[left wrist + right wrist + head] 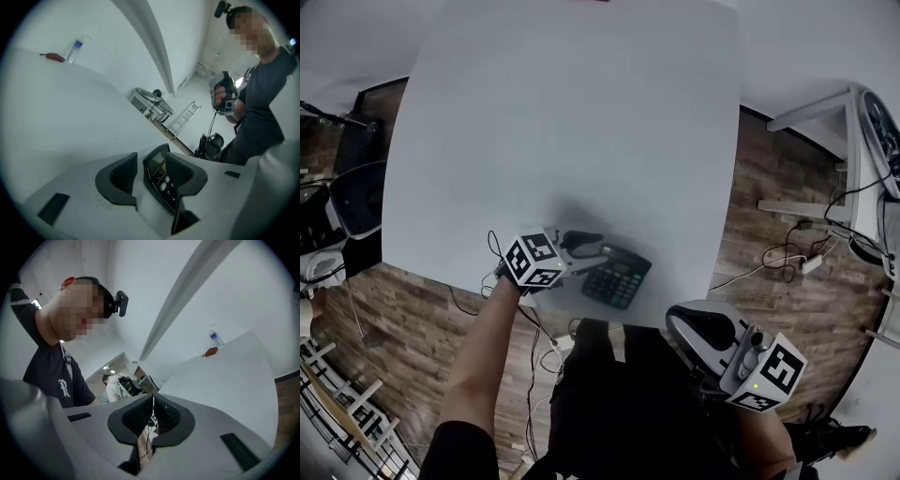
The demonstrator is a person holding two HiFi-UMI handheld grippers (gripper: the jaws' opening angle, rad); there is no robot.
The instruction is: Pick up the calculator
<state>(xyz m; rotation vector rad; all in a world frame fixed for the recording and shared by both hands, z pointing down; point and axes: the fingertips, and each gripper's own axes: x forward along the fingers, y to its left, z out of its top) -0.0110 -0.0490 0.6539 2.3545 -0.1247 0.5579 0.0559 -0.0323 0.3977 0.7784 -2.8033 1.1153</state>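
1. The white table [562,112] takes up most of my head view, with wood floor [769,253] showing past its left, right and near edges.
2. The right gripper [694,328] hangs off the table, just beyond its near right corner. Its jaws are closed together with the tips meeting and nothing between them.
3. The left gripper [592,251] is over the table at its near edge, pointing across the top. Its jaws stand wide apart around the calculator [617,276]. One pad [123,173] stands clear of it (the other sits so close that I can't call contact either way).
4. The calculator is dark and lies flat on the table, close to the near edge and toward the right corner.
5. A small clear bottle [74,50] stands at the table's far side.
6. A little red object [54,57] lies just beside that bottle on the table.
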